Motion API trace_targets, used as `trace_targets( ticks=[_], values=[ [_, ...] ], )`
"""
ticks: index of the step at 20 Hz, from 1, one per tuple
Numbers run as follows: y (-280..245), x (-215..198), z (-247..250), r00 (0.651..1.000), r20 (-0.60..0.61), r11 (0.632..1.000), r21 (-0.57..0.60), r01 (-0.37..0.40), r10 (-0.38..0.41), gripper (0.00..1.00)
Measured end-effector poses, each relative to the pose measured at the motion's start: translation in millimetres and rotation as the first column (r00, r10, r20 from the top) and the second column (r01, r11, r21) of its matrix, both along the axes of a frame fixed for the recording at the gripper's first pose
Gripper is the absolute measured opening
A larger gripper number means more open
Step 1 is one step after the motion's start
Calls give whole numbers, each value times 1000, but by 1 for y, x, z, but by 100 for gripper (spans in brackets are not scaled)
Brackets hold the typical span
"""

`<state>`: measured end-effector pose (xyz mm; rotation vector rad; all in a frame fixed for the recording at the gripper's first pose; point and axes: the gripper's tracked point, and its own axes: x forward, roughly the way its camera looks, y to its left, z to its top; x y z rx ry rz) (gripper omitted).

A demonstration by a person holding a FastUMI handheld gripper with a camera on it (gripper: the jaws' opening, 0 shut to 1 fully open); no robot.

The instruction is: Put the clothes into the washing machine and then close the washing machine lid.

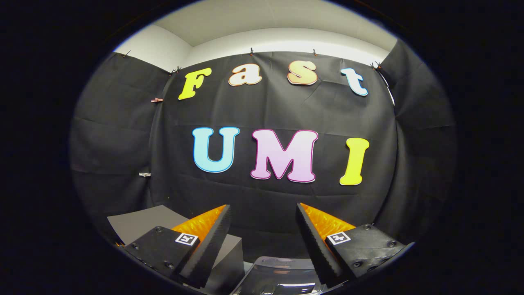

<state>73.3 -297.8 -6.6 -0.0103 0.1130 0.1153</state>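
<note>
Gripper (263, 229) raised, aimed at far booth wall, fingers apart, nothing between them | glossy curved washing machine lid (282, 272) edge shows near, below fingers; open or closed cannot be told | clothes: whereabouts undetermined | grey box (139, 223) near left | progress: not settled.

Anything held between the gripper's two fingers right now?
Nothing: in the gripper view the gripper is open with an empty gap. Through it show the black cloth wall and a glossy curved lid edge below.
</note>
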Motion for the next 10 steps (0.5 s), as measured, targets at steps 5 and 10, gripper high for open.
trace_targets(
  ticks=[5,10],
  values=[
    [3,1,6,1000,23,1000,-11,-12,12,98],
    [6,2,7,1000,22,1000,-5,-14,15,98]
  ],
)
